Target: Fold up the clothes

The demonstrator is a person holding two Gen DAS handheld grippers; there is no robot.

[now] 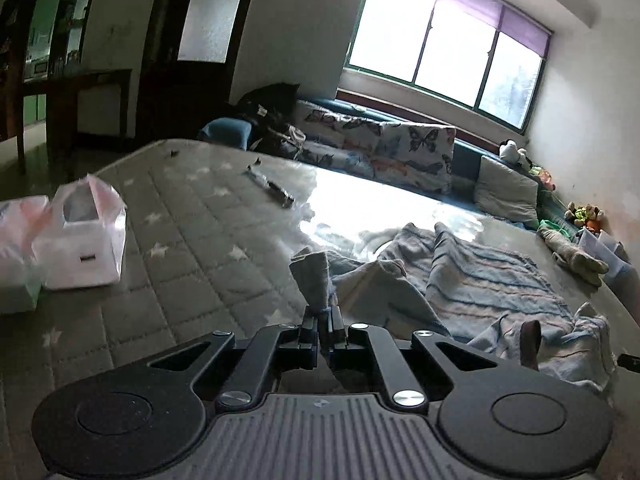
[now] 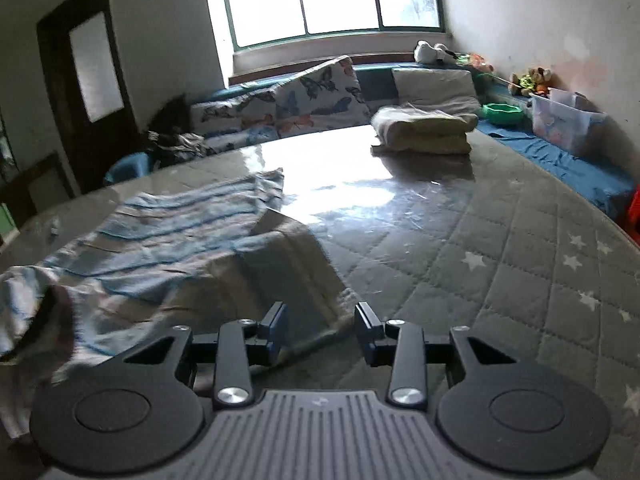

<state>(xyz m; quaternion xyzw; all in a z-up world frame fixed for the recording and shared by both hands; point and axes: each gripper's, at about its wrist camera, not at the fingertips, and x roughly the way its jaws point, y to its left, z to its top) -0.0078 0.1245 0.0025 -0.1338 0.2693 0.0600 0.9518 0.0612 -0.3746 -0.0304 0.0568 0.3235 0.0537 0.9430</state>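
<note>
A pale blue striped garment (image 1: 492,284) lies rumpled on the quilted mattress (image 1: 192,240). My left gripper (image 1: 323,316) is shut on a bunched corner of it (image 1: 312,276), lifted above the mattress. In the right wrist view the same garment (image 2: 168,240) spreads to the left, with a folded-over flap (image 2: 288,264) reaching toward me. My right gripper (image 2: 322,320) is open, its jaws standing on either side of the flap's near edge, gripping nothing.
White plastic bags (image 1: 80,240) sit at the mattress's left. A dark slim object (image 1: 272,188) lies farther back. A folded cloth stack (image 2: 424,128) rests at the far side. Butterfly pillows (image 2: 304,100), a clear storage bin (image 2: 564,120) and a green bowl (image 2: 502,114) line the window bench.
</note>
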